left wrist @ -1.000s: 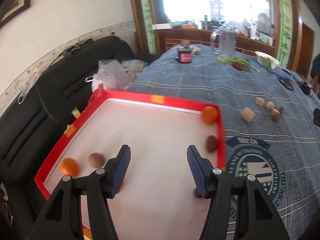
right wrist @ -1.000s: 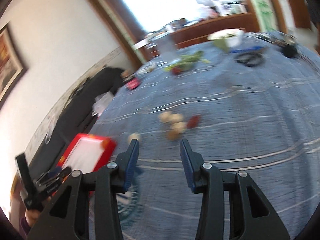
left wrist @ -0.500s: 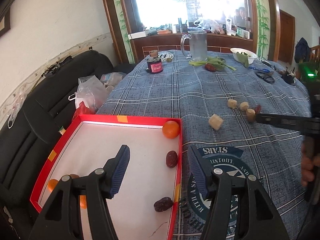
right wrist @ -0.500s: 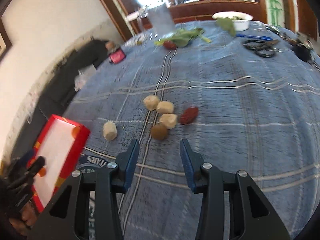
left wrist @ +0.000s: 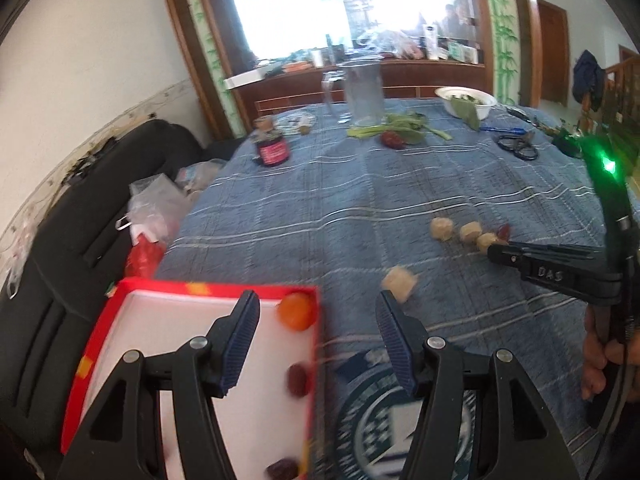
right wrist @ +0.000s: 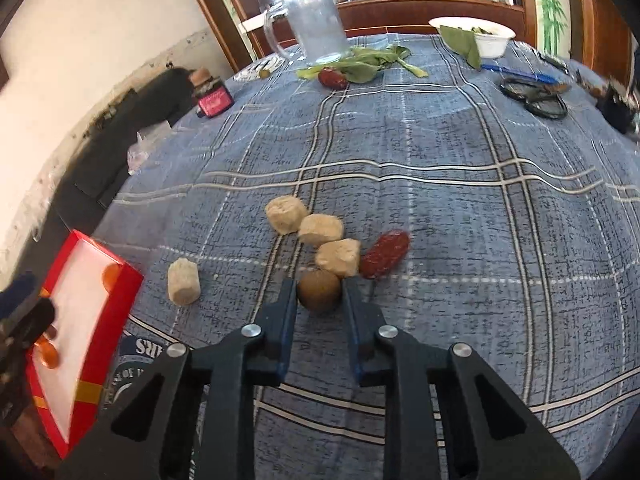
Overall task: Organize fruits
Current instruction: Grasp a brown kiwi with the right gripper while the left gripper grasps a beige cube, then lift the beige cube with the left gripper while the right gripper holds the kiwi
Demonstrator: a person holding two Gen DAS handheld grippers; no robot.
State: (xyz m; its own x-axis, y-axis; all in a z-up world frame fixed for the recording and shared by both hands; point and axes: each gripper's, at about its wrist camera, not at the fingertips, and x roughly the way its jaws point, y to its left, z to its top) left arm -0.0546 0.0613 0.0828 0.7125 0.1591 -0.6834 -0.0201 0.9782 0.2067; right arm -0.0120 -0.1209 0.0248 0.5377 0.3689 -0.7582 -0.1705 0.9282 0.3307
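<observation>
A red-rimmed white tray [left wrist: 120,312] lies at the table's left edge, holding an orange [left wrist: 296,312] and two dark red dates [left wrist: 298,378]. It also shows in the right wrist view [right wrist: 120,304]. My left gripper [left wrist: 316,340] is open and empty above the tray's right rim. My right gripper [right wrist: 320,300] has its jaws around a brown kiwi [right wrist: 319,290] on the blue cloth, both fingertips close beside it. Three beige chunks [right wrist: 320,230] and a red date [right wrist: 384,254] lie just beyond; another beige chunk [right wrist: 183,282] lies to the left.
A glass pitcher [right wrist: 316,20], green leaves with a red fruit [right wrist: 332,78], a dark jar [right wrist: 212,98], a white bowl [right wrist: 476,38], a blue pen and scissors [right wrist: 536,96] stand at the far side. A black sofa with plastic bags [left wrist: 156,208] borders the table's left.
My left gripper pulled back and swung right, from over the tray's middle to its right rim. My right gripper dropped toward the fruit cluster and its jaws now flank the kiwi.
</observation>
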